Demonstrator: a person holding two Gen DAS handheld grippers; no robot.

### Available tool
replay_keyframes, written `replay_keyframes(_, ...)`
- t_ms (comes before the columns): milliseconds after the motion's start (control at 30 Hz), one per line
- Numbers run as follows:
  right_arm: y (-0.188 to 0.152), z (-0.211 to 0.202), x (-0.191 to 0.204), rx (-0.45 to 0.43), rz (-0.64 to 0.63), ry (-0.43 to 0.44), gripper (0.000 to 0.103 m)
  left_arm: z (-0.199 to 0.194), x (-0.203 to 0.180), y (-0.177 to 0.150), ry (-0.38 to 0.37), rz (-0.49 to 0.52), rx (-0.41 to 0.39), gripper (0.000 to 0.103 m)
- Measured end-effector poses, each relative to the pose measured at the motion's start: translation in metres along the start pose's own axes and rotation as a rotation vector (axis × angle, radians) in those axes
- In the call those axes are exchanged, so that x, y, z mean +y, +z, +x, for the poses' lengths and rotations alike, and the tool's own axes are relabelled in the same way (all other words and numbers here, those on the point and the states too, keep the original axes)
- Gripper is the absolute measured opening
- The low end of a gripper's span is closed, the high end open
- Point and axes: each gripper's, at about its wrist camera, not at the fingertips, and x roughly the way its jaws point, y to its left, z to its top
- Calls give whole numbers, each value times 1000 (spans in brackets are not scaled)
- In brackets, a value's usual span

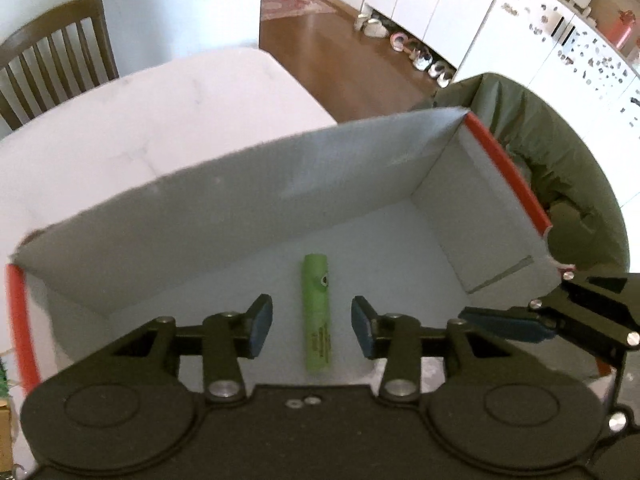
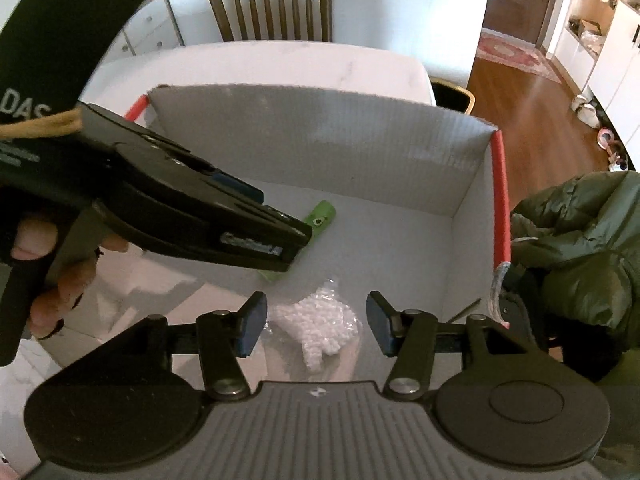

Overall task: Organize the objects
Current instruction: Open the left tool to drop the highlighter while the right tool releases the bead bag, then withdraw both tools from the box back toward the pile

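Inside the white box [image 1: 224, 200], a green tube [image 1: 317, 312] is seen lying flat between the open, empty fingers of the left gripper [image 1: 312, 326]. Nearby, a small bag of white beads [image 2: 320, 324] is seen between the open right gripper [image 2: 316, 322] fingers, untouched.

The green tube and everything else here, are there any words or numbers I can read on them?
"DAS" in white on the black sleeve; the letters run off the edge.
The green tube in the white box has dark print near its lower end, too blurred to read.
A pale label on the left tool is blurred, not readable.
The bag of white bits shows no writing.
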Motion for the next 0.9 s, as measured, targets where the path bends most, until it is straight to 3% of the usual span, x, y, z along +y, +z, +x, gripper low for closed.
replay_keyframes(500,-9,-63,22,-183,-11,3,54,-102,0,-26,-17,-23,-217,43)
replay_keyframes(900,-20,-106,63,-298,-10,19,57,-168,37,-83,-7,-81,-330,47)
